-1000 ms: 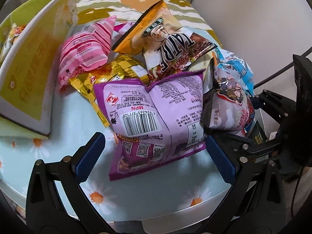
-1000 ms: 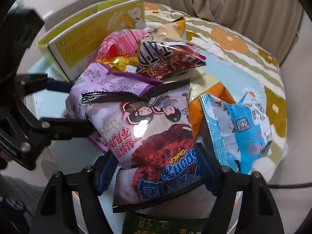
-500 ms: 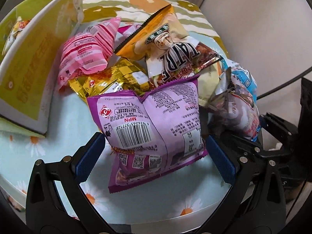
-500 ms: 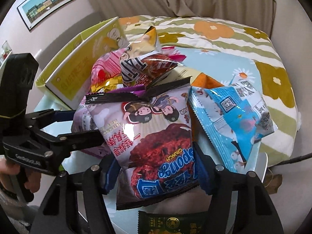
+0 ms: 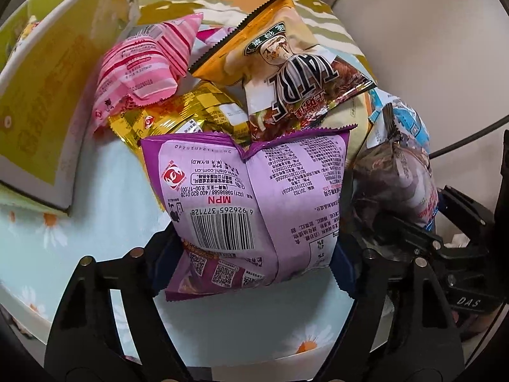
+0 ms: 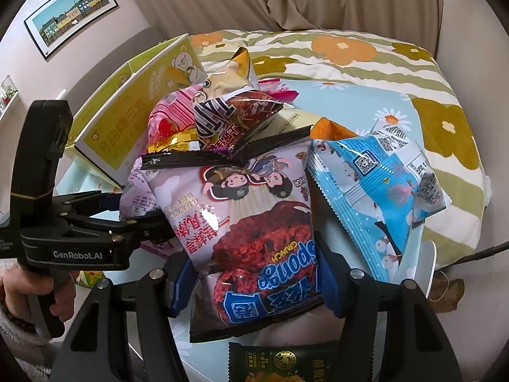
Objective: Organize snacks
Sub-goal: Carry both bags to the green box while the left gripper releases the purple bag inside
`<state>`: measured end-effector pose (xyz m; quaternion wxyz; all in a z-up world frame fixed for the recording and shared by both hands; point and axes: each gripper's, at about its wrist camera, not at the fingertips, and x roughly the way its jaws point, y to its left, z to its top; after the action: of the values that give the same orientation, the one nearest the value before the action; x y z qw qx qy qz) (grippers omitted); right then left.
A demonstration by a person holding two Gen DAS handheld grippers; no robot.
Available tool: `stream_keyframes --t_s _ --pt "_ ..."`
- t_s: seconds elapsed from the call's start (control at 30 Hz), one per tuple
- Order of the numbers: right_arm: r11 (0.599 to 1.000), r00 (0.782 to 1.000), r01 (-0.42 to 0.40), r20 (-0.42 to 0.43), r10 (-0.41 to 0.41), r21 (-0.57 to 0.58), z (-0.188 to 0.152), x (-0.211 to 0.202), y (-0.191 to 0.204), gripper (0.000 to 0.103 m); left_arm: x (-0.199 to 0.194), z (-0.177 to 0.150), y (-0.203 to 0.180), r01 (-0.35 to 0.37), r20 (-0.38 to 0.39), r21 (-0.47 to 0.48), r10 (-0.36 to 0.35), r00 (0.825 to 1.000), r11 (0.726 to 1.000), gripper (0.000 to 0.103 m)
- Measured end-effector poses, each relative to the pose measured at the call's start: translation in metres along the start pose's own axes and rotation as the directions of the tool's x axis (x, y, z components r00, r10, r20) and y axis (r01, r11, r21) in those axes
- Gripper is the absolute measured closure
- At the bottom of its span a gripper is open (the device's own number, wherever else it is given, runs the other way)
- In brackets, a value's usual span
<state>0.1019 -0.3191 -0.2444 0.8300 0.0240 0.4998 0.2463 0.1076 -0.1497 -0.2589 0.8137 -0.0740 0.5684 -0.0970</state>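
Left gripper (image 5: 254, 261) just clamped the purple bag (image 5: 245, 203), low centre; right gripper (image 6: 254, 283) gripped the sponge-crunch bag (image 6: 248, 222), both ready to lift.

Daisy-print table (image 5: 95, 245) under snack bags (image 5: 178, 124), yellow box (image 5: 41, 102)

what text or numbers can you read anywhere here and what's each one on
"MPN" and "6 926265 377128": purple bag
"TATRE", last letter doubtful: brown bag
"Sponge" and "CRUNCH": cookie bag
"GenRobot.AI": left gripper
"DAS": right gripper
Pink bag, blue bag, yellow box: too small or unclear.
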Motion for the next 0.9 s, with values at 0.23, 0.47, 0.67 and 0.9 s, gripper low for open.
stream_keyframes --t_s 0.23,0.47,0.67,0.9 --pt "1.0 1.0 0.011 0.004 -0.011 0.029 0.002 -0.006 0.0 0.043 -0.017 -0.008 0.007 0.008 -0.001 -0.003 -0.008 1.0 1.0 0.029" --pt "0.999 1.0 0.01 0.023 -0.011 0.048 0.004 -0.027 0.009 0.043 -0.052 -0.005 0.006 0.012 0.047 0.014 -0.013 0.999 1.0 0.029" --pt "0.999 0.997 0.019 0.072 -0.023 0.05 0.016 -0.058 0.028 0.044 -0.105 0.0 0.008 -0.001 0.138 0.022 -0.002 0.99 1.0 0.029" --pt "0.999 0.983 0.039 0.179 -0.038 -0.001 0.056 -0.097 0.072 0.044 -0.178 0.023 0.033 -0.026 0.275 0.019 0.02 0.961 0.999 0.029"
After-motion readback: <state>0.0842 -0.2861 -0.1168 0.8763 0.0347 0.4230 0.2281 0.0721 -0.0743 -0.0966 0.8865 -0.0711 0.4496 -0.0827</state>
